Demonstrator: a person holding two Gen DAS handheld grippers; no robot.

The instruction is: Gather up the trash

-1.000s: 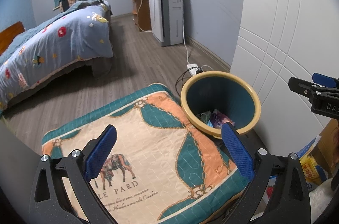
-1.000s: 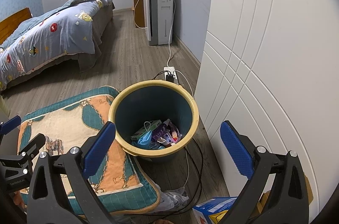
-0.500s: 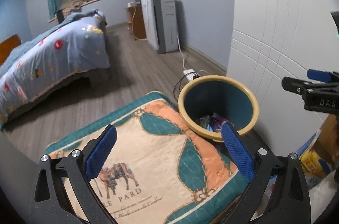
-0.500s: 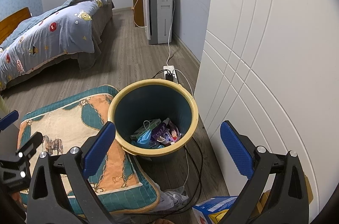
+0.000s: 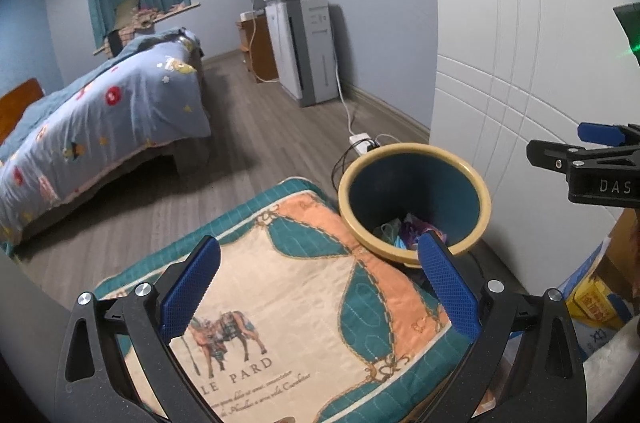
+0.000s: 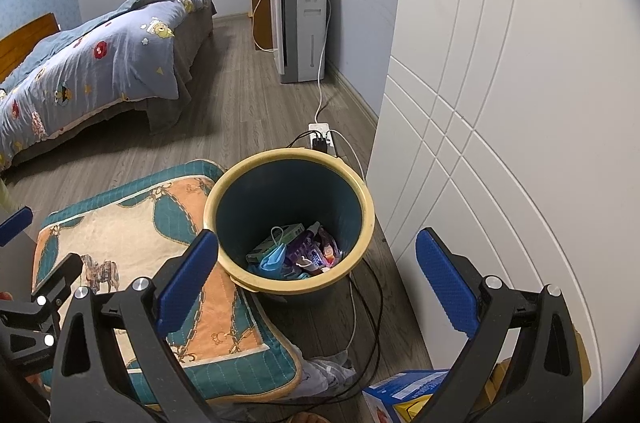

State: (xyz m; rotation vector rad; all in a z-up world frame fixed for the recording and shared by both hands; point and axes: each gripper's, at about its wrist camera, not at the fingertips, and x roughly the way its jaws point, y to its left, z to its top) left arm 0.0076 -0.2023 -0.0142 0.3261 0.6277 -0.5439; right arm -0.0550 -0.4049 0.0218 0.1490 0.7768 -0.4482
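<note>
a: right gripper hangs above the trash bin, jaws spread wide, nothing between the blue pads. left gripper is over the cushion, also spread wide and empty.

b: where's the trash?

a: what i can see sits at the bottom of the bin: a blue face mask, a greenish packet, purple wrappers. the bin stands on the wood floor, touching the cushion's edge on one side and close to the white cabinet on the other.

b: which step, then?

a: my read: either the bin has just been fed, or it is about to be taken up itself. neither gripper carries anything, so no drop is pending.

b: next move?

a: if the bin is the target, one finger goes inside the yellow rim and one outside, then close on the wall. cables run round its base from the power strip, so lift straight up, not drag. if loose litter is wanted, there's crumpled grey material on the floor by the cushion corner and a blue box nearby; can't tell whether either counts as trash.
</note>
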